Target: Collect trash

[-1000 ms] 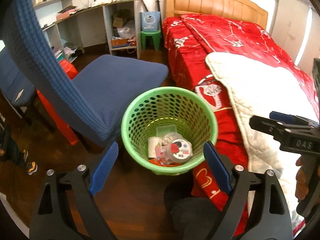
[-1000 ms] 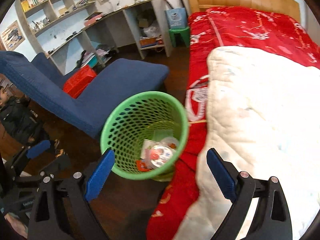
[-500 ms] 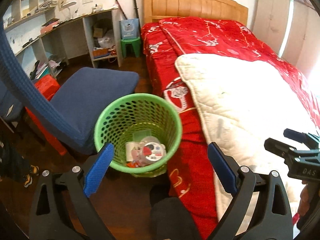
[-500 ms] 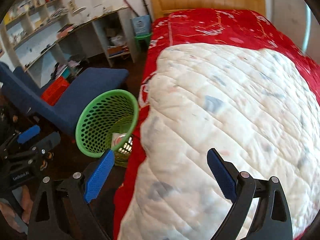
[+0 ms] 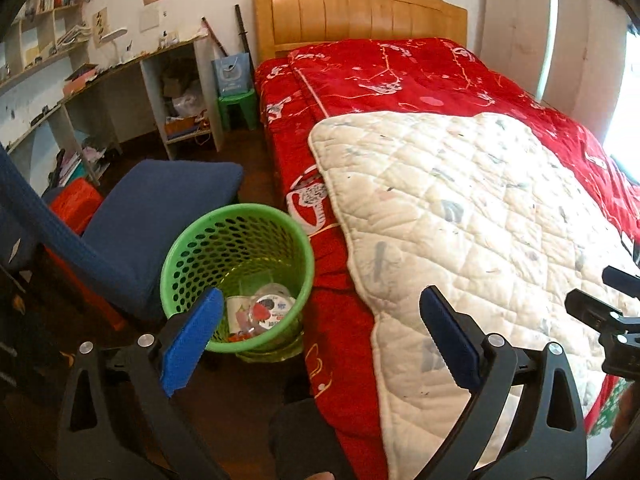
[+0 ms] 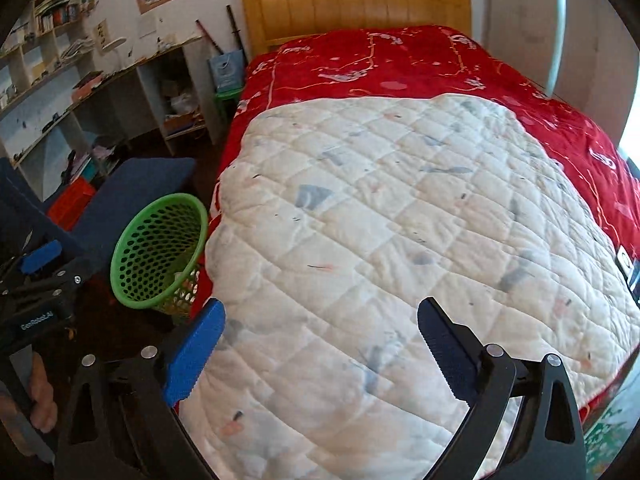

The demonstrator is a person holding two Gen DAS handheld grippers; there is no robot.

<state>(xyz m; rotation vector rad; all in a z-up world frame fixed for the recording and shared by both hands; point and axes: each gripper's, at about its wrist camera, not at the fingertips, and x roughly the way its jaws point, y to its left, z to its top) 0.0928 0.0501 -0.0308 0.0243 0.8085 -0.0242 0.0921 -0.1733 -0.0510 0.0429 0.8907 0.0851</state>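
Note:
A green perforated trash basket (image 5: 192, 240) stands on the floor between a blue chair and the bed; it holds several pieces of trash (image 5: 264, 312), among them a round white lid. The basket also shows in the right wrist view (image 6: 132, 252) at the left. My left gripper (image 5: 320, 336) is open and empty, above the floor by the basket and the bed's edge. My right gripper (image 6: 320, 340) is open and empty, over the white quilt (image 6: 400, 216). No loose trash shows on the quilt.
A bed with a red cover (image 5: 400, 76) and the white quilt (image 5: 480, 216) fills the right. A blue chair (image 5: 160, 200) stands left of the basket. A desk and shelves (image 5: 100, 92) line the far wall. A dark object (image 6: 630, 268) lies at the bed's right edge.
Both grippers have swung right and up, away from the basket towards the bed. The basket has shifted to the left in both views. Both grippers stay open and empty.

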